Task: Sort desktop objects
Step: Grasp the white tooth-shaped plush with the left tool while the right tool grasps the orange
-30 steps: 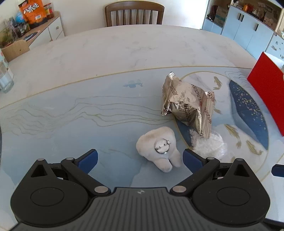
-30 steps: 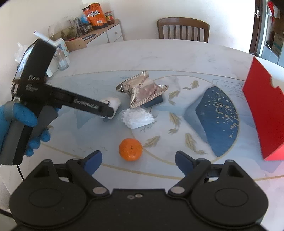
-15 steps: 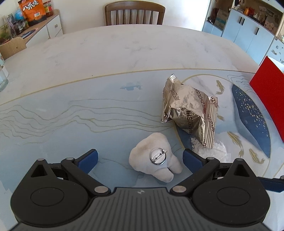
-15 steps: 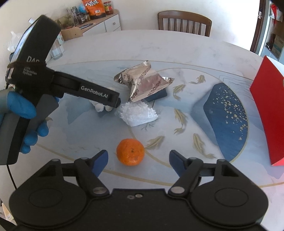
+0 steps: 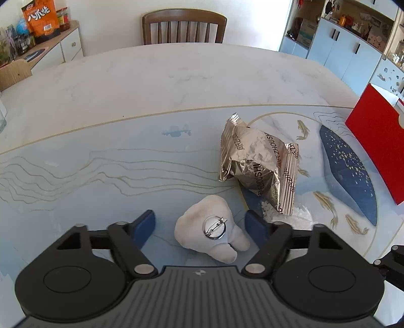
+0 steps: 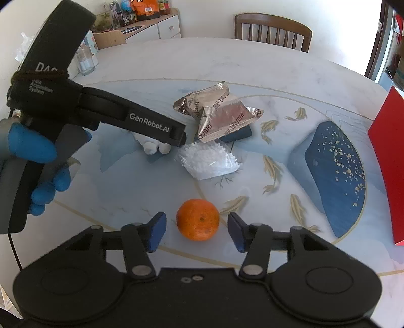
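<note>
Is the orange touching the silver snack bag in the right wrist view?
No, the orange lies apart from the silver snack bag, with bare table between them.

Bright, even daylight fills both views. The foil bag (image 5: pixel 257 164) throws sharp glints, and the table (image 5: pixel 151 83) carries a soft sheen with faint shadows. Fisheye bending curves the table rim and darkens the corners. Both pictures are sharp throughout.

"GenRobot.AI" printed in white on left gripper (image 6: pixel 165 147) arm; "DAS" partly read on its housing. "ZHOUSHI" fragments read on foil snack bag (image 5: pixel 257 164). Chinese characters seen on orange packet (image 5: pixel 40 17).
</note>
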The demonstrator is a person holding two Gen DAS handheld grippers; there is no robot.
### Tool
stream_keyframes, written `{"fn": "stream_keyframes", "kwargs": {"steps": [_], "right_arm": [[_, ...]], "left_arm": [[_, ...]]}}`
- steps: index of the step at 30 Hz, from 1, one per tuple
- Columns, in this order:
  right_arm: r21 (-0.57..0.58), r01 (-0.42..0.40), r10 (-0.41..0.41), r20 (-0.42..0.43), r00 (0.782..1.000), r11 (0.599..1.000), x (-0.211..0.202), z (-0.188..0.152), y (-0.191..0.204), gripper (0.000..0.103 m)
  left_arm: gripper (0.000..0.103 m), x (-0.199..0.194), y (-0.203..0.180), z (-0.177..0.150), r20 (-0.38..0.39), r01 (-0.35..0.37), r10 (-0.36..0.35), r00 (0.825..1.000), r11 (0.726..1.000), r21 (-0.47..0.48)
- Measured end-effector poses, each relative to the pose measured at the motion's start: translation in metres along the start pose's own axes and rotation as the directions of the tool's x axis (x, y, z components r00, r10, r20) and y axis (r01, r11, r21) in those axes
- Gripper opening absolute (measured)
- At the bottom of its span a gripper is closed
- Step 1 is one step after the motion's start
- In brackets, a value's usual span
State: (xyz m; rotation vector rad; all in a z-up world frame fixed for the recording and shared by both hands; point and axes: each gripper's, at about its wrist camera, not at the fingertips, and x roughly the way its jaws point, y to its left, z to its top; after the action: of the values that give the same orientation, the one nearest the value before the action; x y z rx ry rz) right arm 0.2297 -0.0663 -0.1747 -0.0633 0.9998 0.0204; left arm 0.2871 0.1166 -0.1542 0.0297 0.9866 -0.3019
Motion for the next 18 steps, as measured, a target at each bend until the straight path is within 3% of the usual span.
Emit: {"fn": "stream_keyframes", "kwargs": {"steps": [5,18], "right_arm": [[0.005,-0.002,0.003,-0.011,1.0,1.0,0.002,-0.001,-0.002,0.043],[-0.001,-0.019,0.019,-0.004,1.0,1.0,-0.001,0.0,-0.005,0.035]], "left_arm": [[0.054,-0.004,-0.001,-0.002,0.005,0.004,-0.004,1.0,1.0,0.015],[0.048,-0.018,-0.004,-0.008,0.027,0.012,-0.012,1.0,1.0,0.026]]}}
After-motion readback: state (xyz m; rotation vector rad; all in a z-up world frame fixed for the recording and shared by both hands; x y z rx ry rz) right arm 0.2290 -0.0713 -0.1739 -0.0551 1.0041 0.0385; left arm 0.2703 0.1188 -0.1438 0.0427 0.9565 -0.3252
